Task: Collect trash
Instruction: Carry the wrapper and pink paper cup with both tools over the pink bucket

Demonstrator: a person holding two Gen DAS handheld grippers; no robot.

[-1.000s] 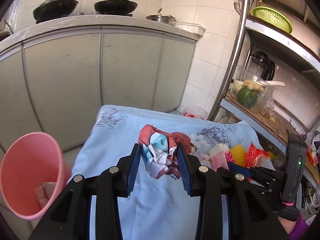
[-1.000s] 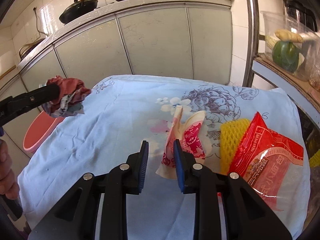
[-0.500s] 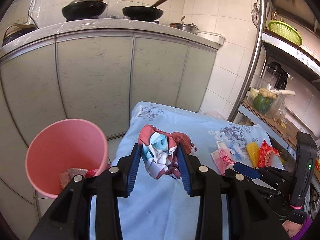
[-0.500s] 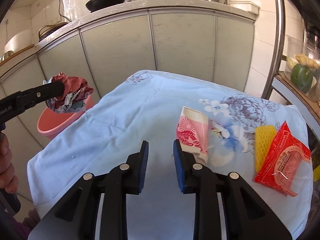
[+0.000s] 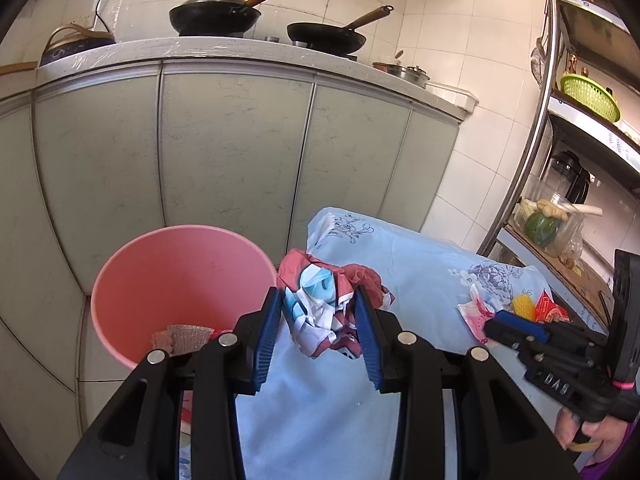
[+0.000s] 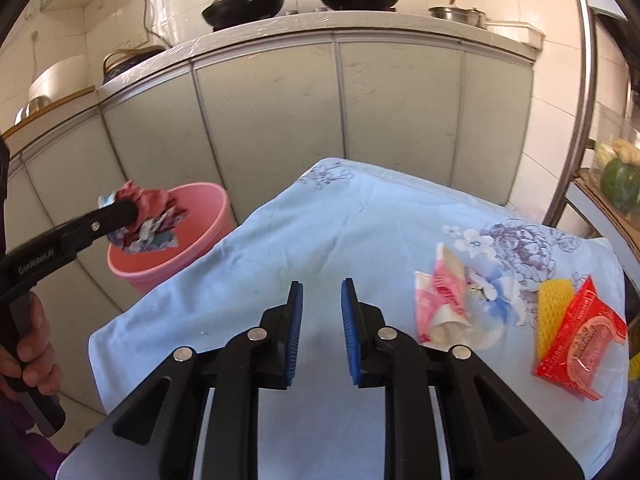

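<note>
Carrying was the step in hand: a crumpled wrapper wad [image 5: 326, 312] was pinched between the fingers of the left gripper [image 5: 320, 320] and held beside the rim of the pink bin [image 5: 120, 276], not yet clearly over its opening. In the right wrist view the wad [image 6: 150, 216] was seen at the bin's near edge [image 6: 168, 268]. The right gripper [image 6: 320, 320] was empty above the blue-clothed table [image 6: 280, 240], its fingers closing on nothing. A pink wrapper [image 6: 440, 304], a yellow foam net [image 6: 550, 304] and a red packet [image 6: 580, 336] lay uncollected on the cloth. Judged next: the wad should be brought fully over the bin mouth, then the left fingers spread; the right fingers would need reopening before the pink wrapper is taken.
</note>
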